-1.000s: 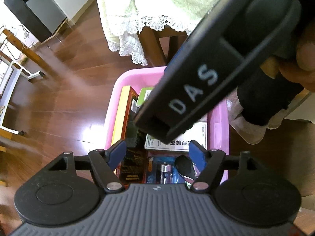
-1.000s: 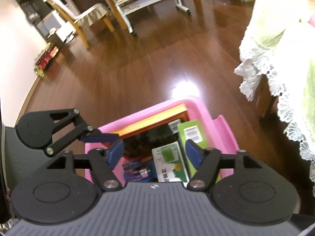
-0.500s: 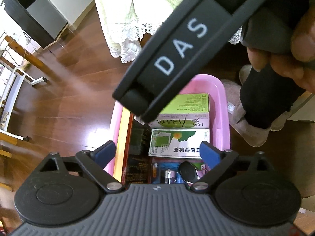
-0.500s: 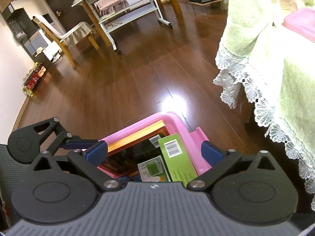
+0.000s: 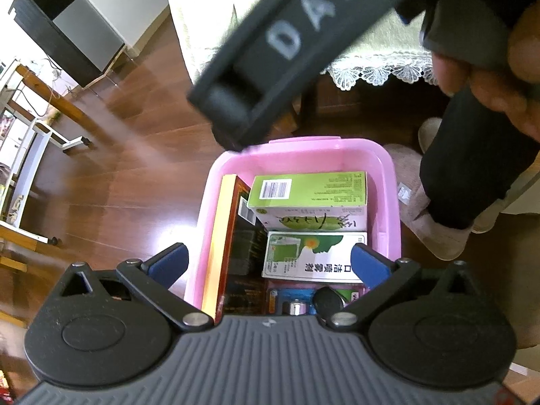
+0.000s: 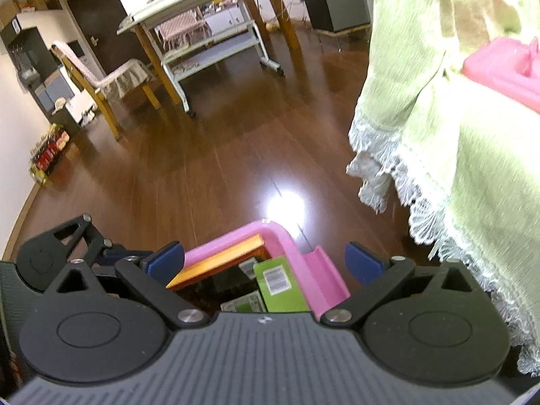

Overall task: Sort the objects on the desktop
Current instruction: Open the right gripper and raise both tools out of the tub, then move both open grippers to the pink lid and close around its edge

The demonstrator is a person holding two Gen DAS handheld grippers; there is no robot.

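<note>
A home: wooden floor, cushioned chair, lace-edged tablecloth.

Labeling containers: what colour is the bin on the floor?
Pink bin; clearest in the left wrist view.

Right gripper body is blurring, covering pink bin far rim. Battery pack is hiding behind left gripper base; bin btm cut off.

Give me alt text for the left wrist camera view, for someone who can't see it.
The open left gripper hangs empty above a pink bin on the wooden floor, holding a green box, a white and green box and a book. The other gripper's black body, lettered DAS, crosses the top.
</note>
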